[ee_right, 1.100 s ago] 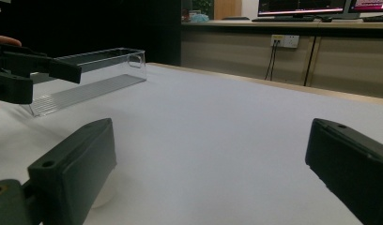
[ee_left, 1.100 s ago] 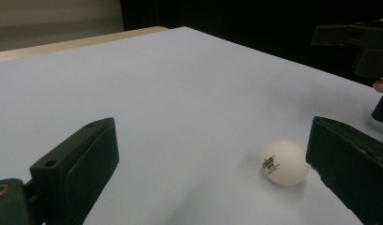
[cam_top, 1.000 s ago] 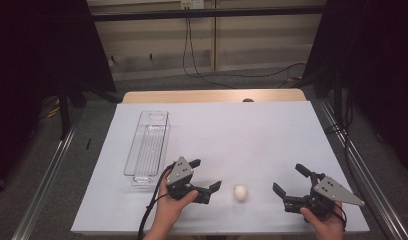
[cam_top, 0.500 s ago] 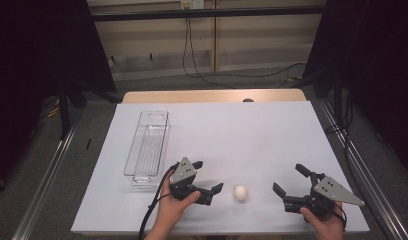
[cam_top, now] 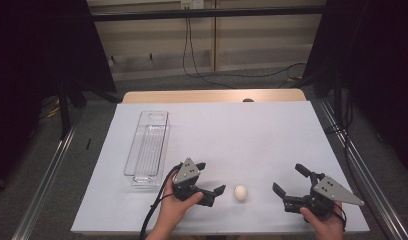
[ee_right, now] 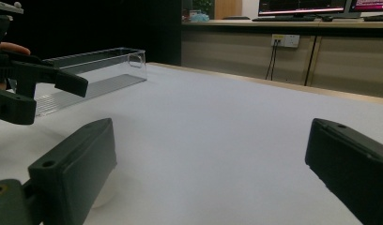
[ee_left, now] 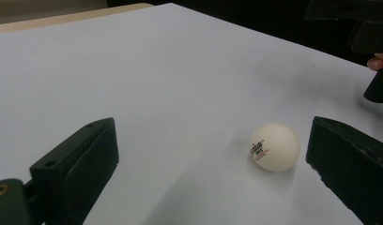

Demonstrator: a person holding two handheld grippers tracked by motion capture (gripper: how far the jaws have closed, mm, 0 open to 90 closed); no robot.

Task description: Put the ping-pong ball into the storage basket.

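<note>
A white ping-pong ball (cam_top: pixel 240 193) with a small printed logo lies on the white table near its front edge. My left gripper (cam_top: pixel 211 178) is open just left of it, held in a hand. In the left gripper view the ball (ee_left: pixel 275 146) sits close to the right jaw, between the open jaws and not touched; the gripper's midpoint (ee_left: pixel 210 140) is over bare table. My right gripper (cam_top: pixel 290 179) is open to the right of the ball, its jaws pointing left. In the right gripper view (ee_right: pixel 208 140) the ball (ee_right: pixel 104 198) peeks from behind the left jaw.
A clear plastic tray (cam_top: pixel 147 147) stands lengthwise on the left half of the table, empty; it appears again in the right gripper view (ee_right: pixel 95 70). A wooden edge (cam_top: pixel 212 96) borders the far side of the table. Metal rails run along both sides.
My left gripper has crept a little to the right, closer to the ball. The ball and the right gripper have stayed where they were.
</note>
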